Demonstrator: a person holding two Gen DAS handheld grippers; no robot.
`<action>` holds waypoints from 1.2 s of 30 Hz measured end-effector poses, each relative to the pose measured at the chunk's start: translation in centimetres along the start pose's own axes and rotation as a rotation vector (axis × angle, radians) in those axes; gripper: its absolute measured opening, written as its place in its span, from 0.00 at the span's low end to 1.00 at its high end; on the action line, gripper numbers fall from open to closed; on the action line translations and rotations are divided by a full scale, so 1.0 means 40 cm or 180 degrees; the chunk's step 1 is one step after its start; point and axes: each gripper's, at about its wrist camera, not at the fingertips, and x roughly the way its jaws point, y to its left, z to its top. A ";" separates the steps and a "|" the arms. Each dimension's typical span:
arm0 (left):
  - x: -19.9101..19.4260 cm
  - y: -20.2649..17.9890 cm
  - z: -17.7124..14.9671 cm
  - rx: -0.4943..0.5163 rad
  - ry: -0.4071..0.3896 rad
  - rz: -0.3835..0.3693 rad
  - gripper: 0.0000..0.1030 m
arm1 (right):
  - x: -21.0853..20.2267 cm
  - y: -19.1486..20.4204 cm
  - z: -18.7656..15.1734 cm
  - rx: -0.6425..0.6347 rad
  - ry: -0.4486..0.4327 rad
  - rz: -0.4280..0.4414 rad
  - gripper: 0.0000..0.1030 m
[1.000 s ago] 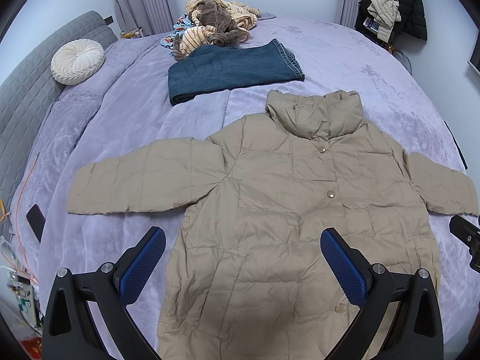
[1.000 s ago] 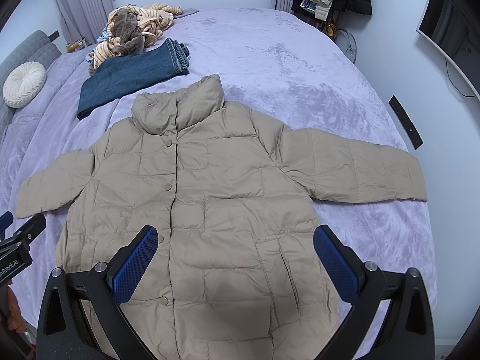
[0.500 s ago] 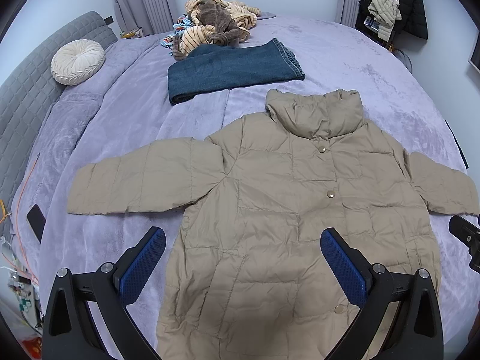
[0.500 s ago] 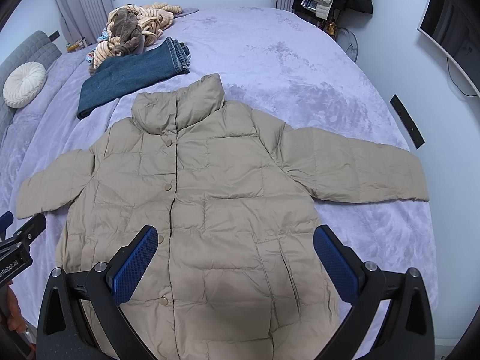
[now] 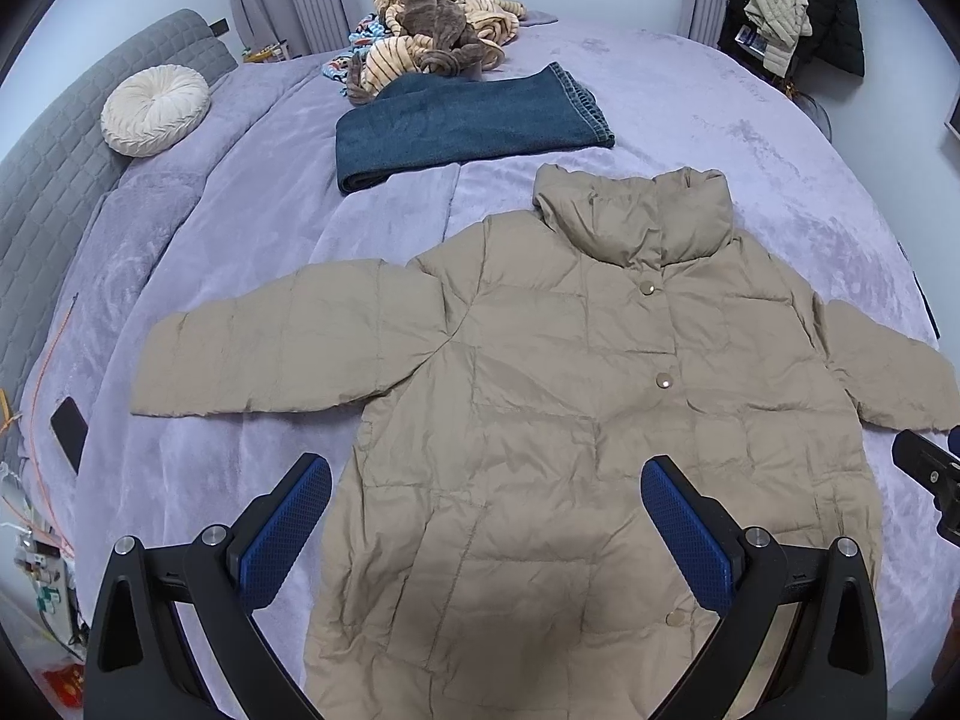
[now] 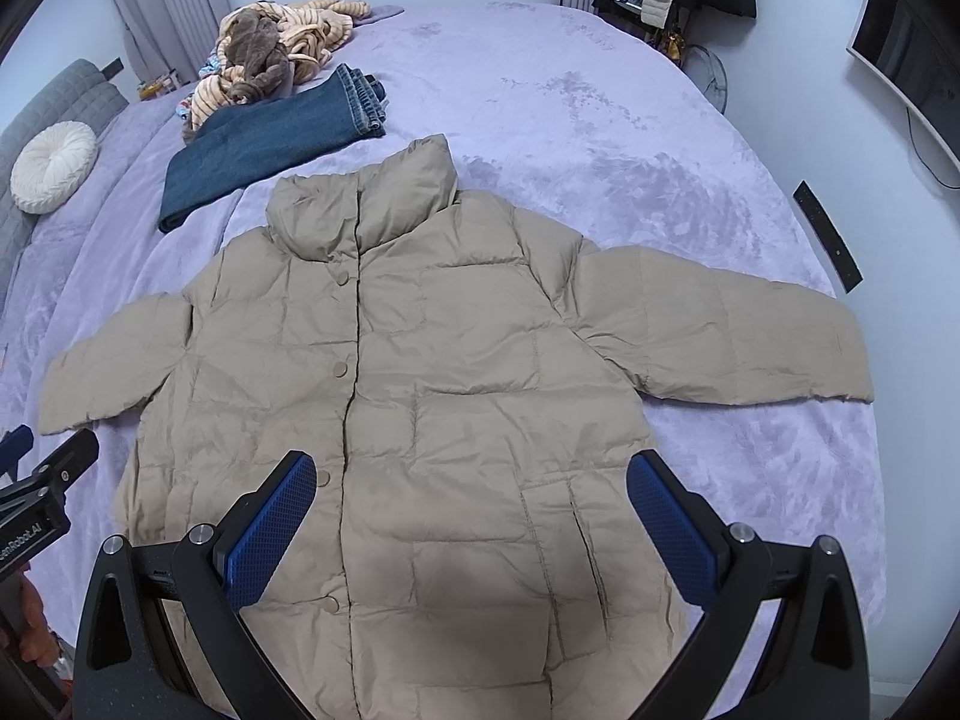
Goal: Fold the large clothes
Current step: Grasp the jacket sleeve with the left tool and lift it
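Both tools hang above the lower half of a beige quilted puffer jacket (image 5: 576,420), touching nothing. Left gripper (image 5: 486,468) has its blue-padded fingers (image 5: 282,534) spread wide and empty; right gripper (image 6: 471,465) likewise gapes wide, holding nothing. Buttoned up, sleeves spread, the jacket lies flat on a lavender plush bedspread (image 6: 600,120). Beyond its collar lie folded blue denim jeans (image 5: 468,120) and a heap of striped tan clothes (image 5: 432,24).

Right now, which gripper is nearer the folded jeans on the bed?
Left. The folded jeans lie ahead and slightly left of the left gripper, beyond the beige puffer jacket. The right gripper sits further right, with the jeans far ahead to its left.
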 end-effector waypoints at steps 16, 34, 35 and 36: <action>0.142 0.287 -0.085 -0.1141 0.0266 -0.0327 1.00 | 0.085 0.120 0.013 -0.0428 -0.0038 0.0394 1.00; 0.575 0.850 -0.017 -0.2566 -0.0013 -0.1140 1.00 | 0.375 0.544 -0.091 -0.0372 0.0774 0.1036 1.00; 0.579 0.872 -0.001 -0.2562 -0.0082 -0.1098 1.00 | 0.379 0.559 -0.084 -0.0375 0.0731 0.1064 1.00; 0.582 0.888 0.019 -0.2534 -0.0154 -0.1008 1.00 | 0.384 0.565 -0.074 -0.0371 0.0705 0.1081 1.00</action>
